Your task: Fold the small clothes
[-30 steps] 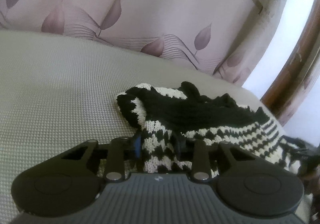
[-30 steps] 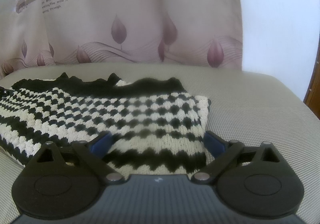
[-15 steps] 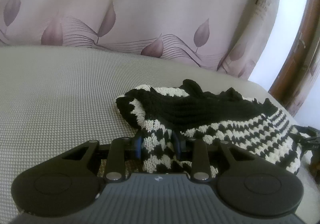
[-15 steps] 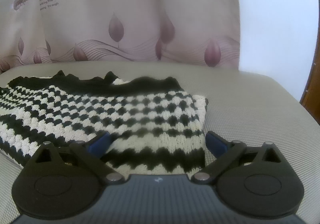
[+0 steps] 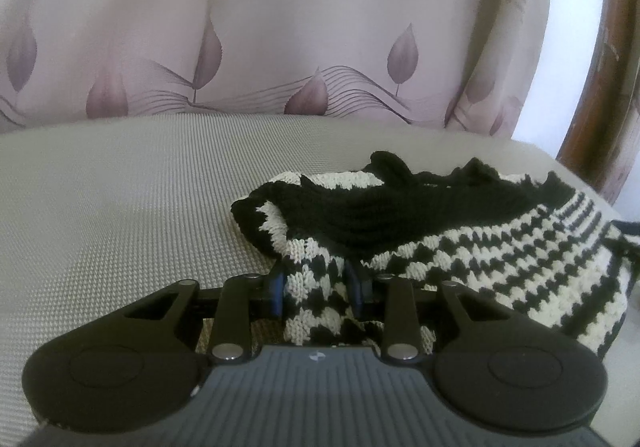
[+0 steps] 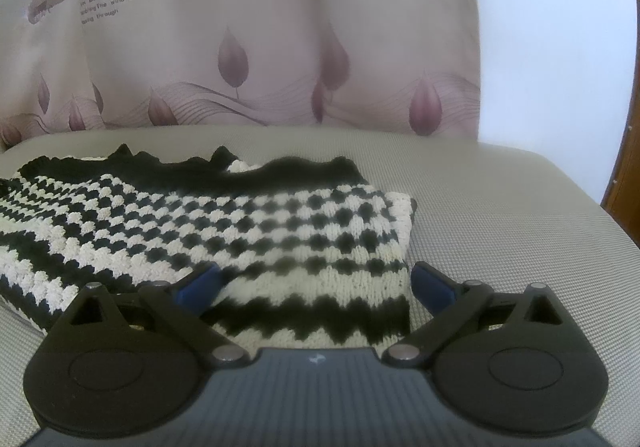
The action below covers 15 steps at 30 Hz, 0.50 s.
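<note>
A small black-and-cream knitted garment (image 5: 460, 243) lies on a grey woven cushion (image 5: 120, 207). My left gripper (image 5: 316, 287) is shut on a bunched corner of the knitted garment at its left end; its blue pads pinch the fabric. In the right wrist view the same garment (image 6: 248, 219) lies flat, its black scalloped edge at the far side. My right gripper (image 6: 316, 283) is open, its blue pads spread wide over the garment's near right corner, and it holds nothing.
A pink curtain (image 5: 280, 27) with leaf print hangs right behind the cushion. A dark wooden post (image 5: 592, 79) stands at the far right. The bare grey cushion (image 6: 500, 215) stretches right of the garment in the right wrist view.
The left gripper, still holding the garment's corner, has swung so the view looks more squarely at the curtain. The right gripper has shifted slightly, staying open over the garment.
</note>
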Each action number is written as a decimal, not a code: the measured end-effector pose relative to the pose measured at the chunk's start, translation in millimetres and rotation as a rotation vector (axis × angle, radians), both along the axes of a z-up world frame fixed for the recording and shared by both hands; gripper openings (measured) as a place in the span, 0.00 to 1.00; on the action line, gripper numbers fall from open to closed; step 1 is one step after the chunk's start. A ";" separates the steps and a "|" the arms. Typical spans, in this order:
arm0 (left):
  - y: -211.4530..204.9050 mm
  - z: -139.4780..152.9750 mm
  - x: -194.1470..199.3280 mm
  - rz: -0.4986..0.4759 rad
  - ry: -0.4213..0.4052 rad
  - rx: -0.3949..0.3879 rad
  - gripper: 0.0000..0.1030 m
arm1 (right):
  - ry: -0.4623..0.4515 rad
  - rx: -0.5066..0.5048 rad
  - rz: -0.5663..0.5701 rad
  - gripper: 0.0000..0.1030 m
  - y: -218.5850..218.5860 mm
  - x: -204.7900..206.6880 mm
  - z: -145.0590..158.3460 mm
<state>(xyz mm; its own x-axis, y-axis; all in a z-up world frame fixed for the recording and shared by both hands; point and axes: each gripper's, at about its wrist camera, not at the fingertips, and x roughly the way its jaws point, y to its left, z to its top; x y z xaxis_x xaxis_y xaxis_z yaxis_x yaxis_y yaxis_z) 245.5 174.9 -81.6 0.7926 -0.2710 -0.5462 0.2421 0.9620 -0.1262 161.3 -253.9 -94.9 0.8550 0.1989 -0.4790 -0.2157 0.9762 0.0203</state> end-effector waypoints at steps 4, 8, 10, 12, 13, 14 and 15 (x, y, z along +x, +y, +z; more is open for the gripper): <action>-9.5 1.1 -3.3 0.015 -0.018 0.059 0.33 | -0.009 0.015 0.008 0.99 -1.9 -2.2 0.9; -17.7 4.5 -2.8 0.033 -0.009 0.105 0.32 | -0.015 0.032 0.019 0.99 -3.3 -3.4 1.2; -22.9 8.0 -1.9 0.039 -0.001 0.140 0.28 | -0.018 0.042 0.024 0.99 -4.2 -3.7 1.5; -29.4 11.3 -1.5 0.041 0.007 0.181 0.26 | -0.025 0.053 0.029 0.99 -5.3 -4.9 1.9; -32.7 13.0 -1.5 0.043 0.012 0.198 0.24 | -0.029 0.061 0.032 0.99 -6.2 -5.5 2.0; -36.0 14.5 -0.5 0.045 0.019 0.215 0.23 | -0.034 0.068 0.033 0.99 -7.1 -6.1 2.3; -39.1 16.4 0.0 0.049 0.025 0.233 0.22 | -0.039 0.075 0.034 0.99 -8.1 -6.9 2.6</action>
